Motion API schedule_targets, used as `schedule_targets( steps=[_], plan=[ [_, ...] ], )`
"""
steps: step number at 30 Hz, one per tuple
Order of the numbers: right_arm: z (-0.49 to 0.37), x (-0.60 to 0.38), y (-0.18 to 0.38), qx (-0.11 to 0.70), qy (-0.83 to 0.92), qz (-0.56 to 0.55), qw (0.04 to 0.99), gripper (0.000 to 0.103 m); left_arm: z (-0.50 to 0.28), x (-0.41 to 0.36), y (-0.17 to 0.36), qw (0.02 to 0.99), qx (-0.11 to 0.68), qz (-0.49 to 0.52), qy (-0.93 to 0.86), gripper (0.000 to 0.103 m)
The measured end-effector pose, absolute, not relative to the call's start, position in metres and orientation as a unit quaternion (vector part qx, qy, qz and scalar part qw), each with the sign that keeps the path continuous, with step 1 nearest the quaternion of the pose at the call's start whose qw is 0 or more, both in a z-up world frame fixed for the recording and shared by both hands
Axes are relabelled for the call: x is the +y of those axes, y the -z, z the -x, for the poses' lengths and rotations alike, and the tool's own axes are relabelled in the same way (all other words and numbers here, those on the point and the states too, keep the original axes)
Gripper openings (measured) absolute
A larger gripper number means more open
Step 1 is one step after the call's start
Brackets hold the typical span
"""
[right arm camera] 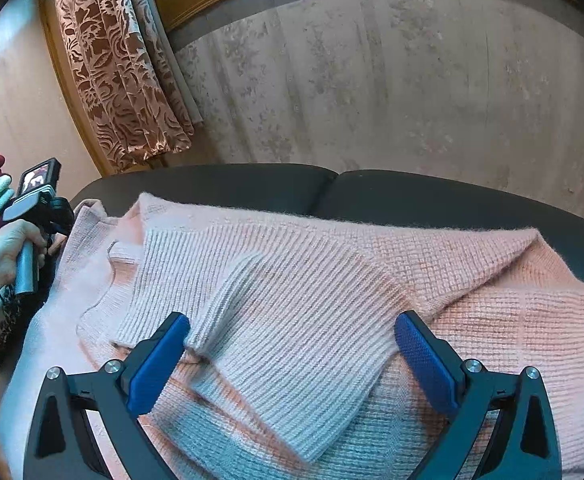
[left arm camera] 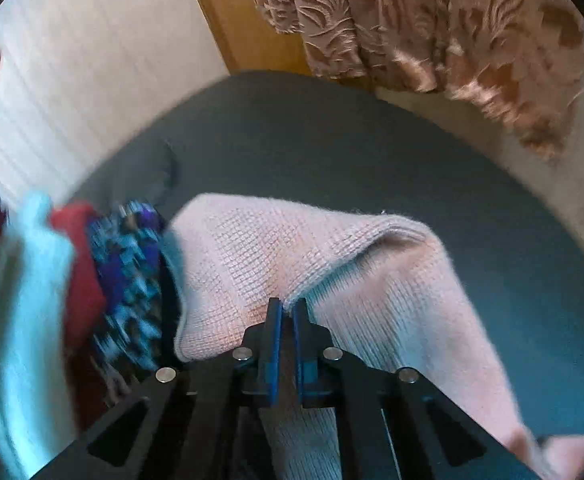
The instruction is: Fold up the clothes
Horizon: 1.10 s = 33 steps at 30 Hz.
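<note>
A pale pink knitted sweater lies spread on a dark padded table. A ribbed sleeve is folded across its body. My right gripper is open, its blue pads on either side of the sleeve cuff, just above it. My left gripper is shut on an edge of the same sweater and lifts it off the table. The left gripper also shows in the right wrist view, at the sweater's far left edge, held by a hand.
A pile of clothes in red, light blue, maroon and blue pattern sits left of the sweater. A patterned curtain and wooden frame stand behind the table. A pale wall runs along the back.
</note>
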State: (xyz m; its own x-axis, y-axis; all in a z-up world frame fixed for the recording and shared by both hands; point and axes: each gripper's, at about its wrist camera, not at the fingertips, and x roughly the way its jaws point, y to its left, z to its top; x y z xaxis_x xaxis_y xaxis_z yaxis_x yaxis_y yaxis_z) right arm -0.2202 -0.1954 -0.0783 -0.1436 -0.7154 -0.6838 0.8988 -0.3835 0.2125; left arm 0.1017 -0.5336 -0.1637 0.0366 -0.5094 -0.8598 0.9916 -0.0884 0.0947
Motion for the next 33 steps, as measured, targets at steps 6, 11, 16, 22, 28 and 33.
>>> schedule_targets(
  steps=[6, 11, 16, 22, 28, 33],
  plan=[
    [0.222, -0.194, 0.077, 0.126, 0.745, -0.369, 0.542, 0.103, -0.093, -0.472, 0.110, 0.466, 0.367, -0.333, 0.733, 0.003],
    [0.223, -0.195, 0.077, 0.127, 0.744, -0.369, 0.543, 0.103, -0.089, -0.417, 0.052, 0.388, 0.323, -0.334, 0.796, 0.003],
    [0.225, -0.195, 0.077, 0.124, 0.741, -0.371, 0.545, 0.103, -0.095, -0.391, 0.004, 0.283, 0.361, -0.325, 0.827, 0.000],
    [0.225, -0.193, 0.077, 0.119, 0.741, -0.373, 0.545, 0.103, -0.074, -0.346, -0.014, 0.197, 0.372, -0.302, 0.855, 0.000],
    [0.226, -0.194, 0.076, 0.120, 0.737, -0.379, 0.547, 0.103, -0.102, -0.309, 0.056, 0.225, 0.342, -0.305, 0.860, 0.015],
    [0.203, -0.214, 0.072, 0.223, 0.742, -0.364, 0.516, 0.103, -0.156, -0.273, 0.132, 0.281, 0.322, -0.294, 0.855, 0.018]
  ],
)
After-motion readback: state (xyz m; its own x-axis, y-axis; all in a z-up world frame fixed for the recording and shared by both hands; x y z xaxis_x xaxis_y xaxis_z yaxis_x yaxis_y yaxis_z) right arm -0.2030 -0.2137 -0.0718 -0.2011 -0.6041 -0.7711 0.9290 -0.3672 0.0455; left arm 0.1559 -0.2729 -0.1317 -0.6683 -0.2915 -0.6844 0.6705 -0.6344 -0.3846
